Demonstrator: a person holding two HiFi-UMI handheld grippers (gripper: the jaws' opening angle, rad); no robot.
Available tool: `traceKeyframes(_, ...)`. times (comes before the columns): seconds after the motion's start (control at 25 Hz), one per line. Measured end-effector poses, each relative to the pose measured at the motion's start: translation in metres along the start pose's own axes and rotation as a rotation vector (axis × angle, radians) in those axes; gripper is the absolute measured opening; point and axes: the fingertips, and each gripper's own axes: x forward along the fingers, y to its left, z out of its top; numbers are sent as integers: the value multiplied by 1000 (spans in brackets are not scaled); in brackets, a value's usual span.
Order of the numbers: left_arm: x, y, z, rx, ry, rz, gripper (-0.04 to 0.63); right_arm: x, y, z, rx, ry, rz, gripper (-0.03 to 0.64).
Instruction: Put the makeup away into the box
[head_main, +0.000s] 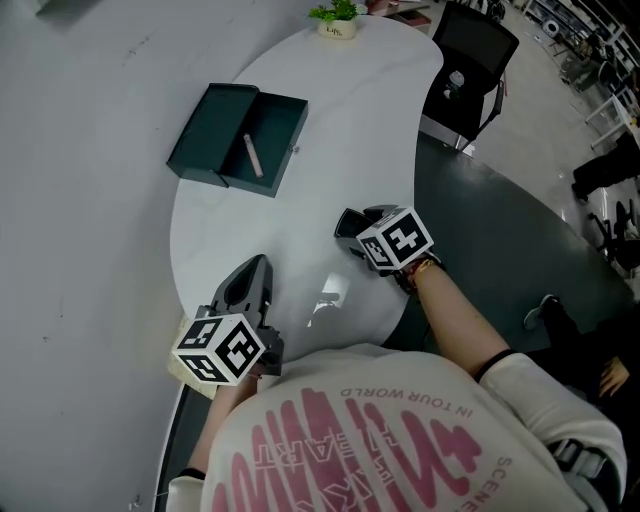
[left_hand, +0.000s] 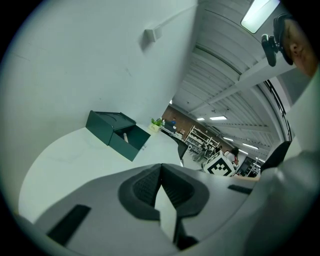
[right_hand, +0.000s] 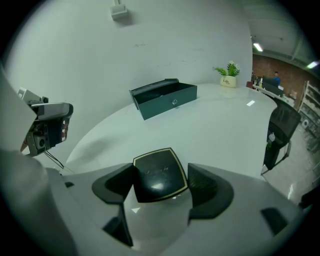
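Note:
A dark green box (head_main: 240, 135) lies open on the far left of the white table (head_main: 340, 120), with a pale pink tube (head_main: 253, 153) inside it. A black compact with a gold rim (right_hand: 159, 172) lies flat on the table between the jaws of my right gripper (right_hand: 161, 181). Those jaws stand wide; the left pad sits against the compact and a thin gap shows at the right pad. My left gripper (head_main: 258, 268) rests near the table's front left edge, its pads met at the tips with nothing between them. The box (left_hand: 117, 134) lies well ahead of it.
A small potted plant (head_main: 338, 18) stands at the table's far end. A black chair (head_main: 470, 60) is beyond the table's right edge, over dark floor. Bare tabletop lies between both grippers and the box. The person's sleeve fills the bottom of the head view.

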Motion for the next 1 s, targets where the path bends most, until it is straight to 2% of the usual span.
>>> traceKeyframes(0.28,12,4,11,17,37,-125,2,-11,19,12,60,3,-89,344)
traceKeyframes(0.64,8,39,33,107,140,-285,2,-10,66,42,293,-85,-158,344)
traceKeyframes(0.8,4,68,45,153,156,-314,2,0,83,64,324,-115,-187,344)
traceKeyframes(1.0,1,95,62,170,156,-346,2,2,95,92,381,-180,-238,344)
